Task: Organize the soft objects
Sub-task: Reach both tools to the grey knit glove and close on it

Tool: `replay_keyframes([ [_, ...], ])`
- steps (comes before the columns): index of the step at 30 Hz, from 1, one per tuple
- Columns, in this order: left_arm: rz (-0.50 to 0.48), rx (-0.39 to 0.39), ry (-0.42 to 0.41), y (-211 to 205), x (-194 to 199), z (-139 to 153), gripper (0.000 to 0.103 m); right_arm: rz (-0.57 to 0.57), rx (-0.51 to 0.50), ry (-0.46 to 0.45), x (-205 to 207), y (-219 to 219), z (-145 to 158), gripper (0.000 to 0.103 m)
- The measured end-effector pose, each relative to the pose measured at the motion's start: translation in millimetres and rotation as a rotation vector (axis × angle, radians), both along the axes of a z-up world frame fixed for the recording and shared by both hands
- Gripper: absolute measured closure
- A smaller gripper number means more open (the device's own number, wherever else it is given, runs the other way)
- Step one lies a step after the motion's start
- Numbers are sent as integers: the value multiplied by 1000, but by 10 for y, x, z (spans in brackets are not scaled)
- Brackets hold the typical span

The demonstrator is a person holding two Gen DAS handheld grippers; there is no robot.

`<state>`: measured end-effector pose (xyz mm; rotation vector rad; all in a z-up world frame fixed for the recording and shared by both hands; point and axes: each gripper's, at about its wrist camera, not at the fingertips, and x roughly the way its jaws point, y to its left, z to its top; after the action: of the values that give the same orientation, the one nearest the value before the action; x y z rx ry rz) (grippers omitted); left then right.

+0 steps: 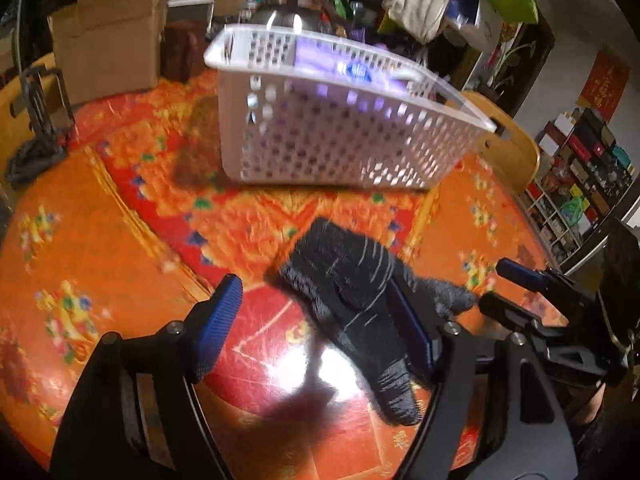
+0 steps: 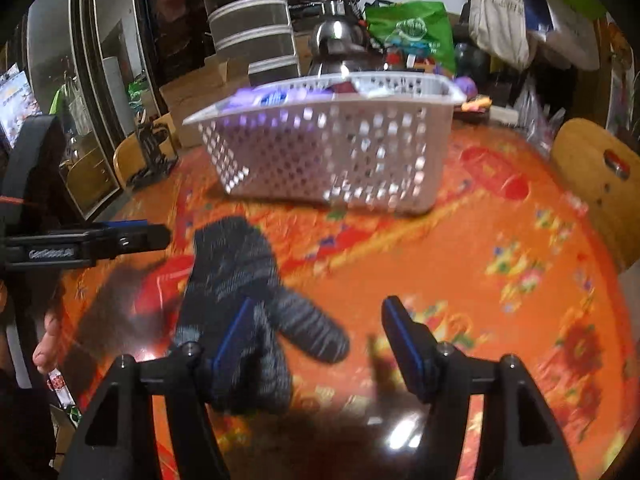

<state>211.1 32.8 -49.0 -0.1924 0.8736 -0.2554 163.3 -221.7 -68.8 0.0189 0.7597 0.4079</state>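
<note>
A dark knit glove (image 1: 352,296) lay on the orange tabletop (image 1: 120,240), in front of the white basket (image 1: 340,136). Both the left tool (image 1: 320,320) and the right tool (image 2: 316,340) were released; blur hid whether either pad touched it.

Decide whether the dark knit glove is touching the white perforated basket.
Apart. The left wrist view shows the glove lying on the table nearer the camera, with a clear strip of orange patterned tablecloth between it and the basket.
</note>
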Motion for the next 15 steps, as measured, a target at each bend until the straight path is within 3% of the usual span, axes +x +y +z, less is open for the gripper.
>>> replay_keyframes([
  [2, -4, 8, 28, -37, 30, -126, 31, 9, -18, 12, -10, 42, -73, 38],
  [4, -7, 14, 58, -61, 91, -237, 31, 20, -36, 25, 10, 86, -97, 48],
  [6, -3, 17, 74, -72, 135, -326, 31, 24, -51, 19, 5, 105, -91, 51],
  [12, -27, 30, 87, -165, 244, -402, 32, 27, -47, 67, 74, 93, -152, 63],
  [15, -36, 39, 90, -210, 287, -429, 41, 31, -66, 91, 110, 107, -191, 69],
])
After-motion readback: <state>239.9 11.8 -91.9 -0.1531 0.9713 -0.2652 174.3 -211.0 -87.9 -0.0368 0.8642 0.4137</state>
